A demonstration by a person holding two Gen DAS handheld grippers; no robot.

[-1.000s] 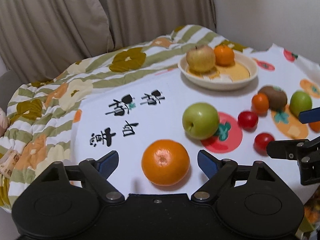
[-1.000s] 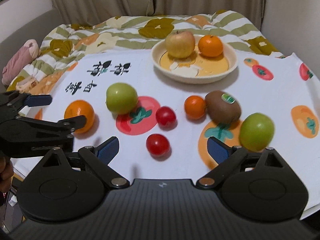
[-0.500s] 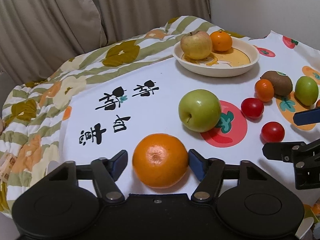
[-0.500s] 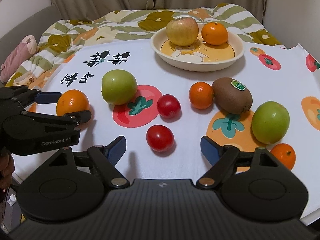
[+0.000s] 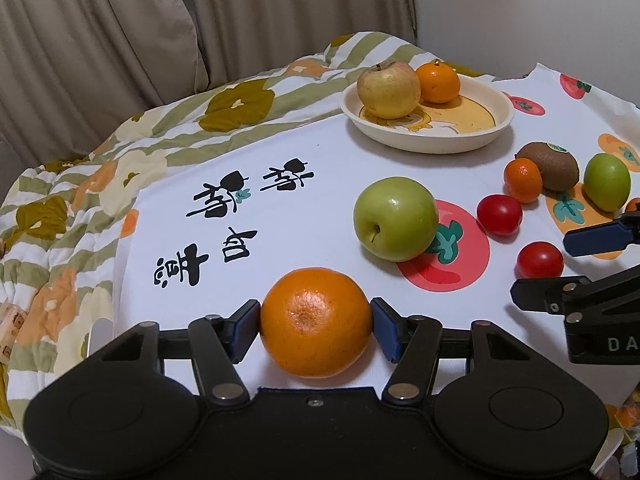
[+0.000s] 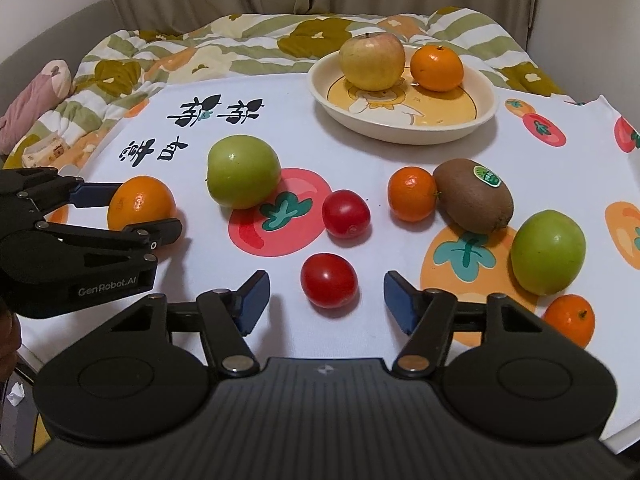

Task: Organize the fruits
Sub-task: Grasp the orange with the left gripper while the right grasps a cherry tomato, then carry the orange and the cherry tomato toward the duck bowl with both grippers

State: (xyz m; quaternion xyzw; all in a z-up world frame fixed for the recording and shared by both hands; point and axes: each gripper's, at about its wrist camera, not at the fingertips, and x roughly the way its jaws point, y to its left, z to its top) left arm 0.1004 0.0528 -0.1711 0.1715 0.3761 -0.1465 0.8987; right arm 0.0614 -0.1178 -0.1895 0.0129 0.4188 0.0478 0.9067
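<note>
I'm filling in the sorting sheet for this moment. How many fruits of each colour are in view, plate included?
Orange: 4, one between the left gripper pads, one on the plate.
Green: 2.
Red: 2, one between the right gripper's open jaws.
Yellow: 1, on the plate.
Brown: 1.
Total: 10

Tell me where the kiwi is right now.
The kiwi lies on the white tablecloth, right of centre in the right wrist view, touching a small orange on its left, with a green apple nearer on its right.
</note>
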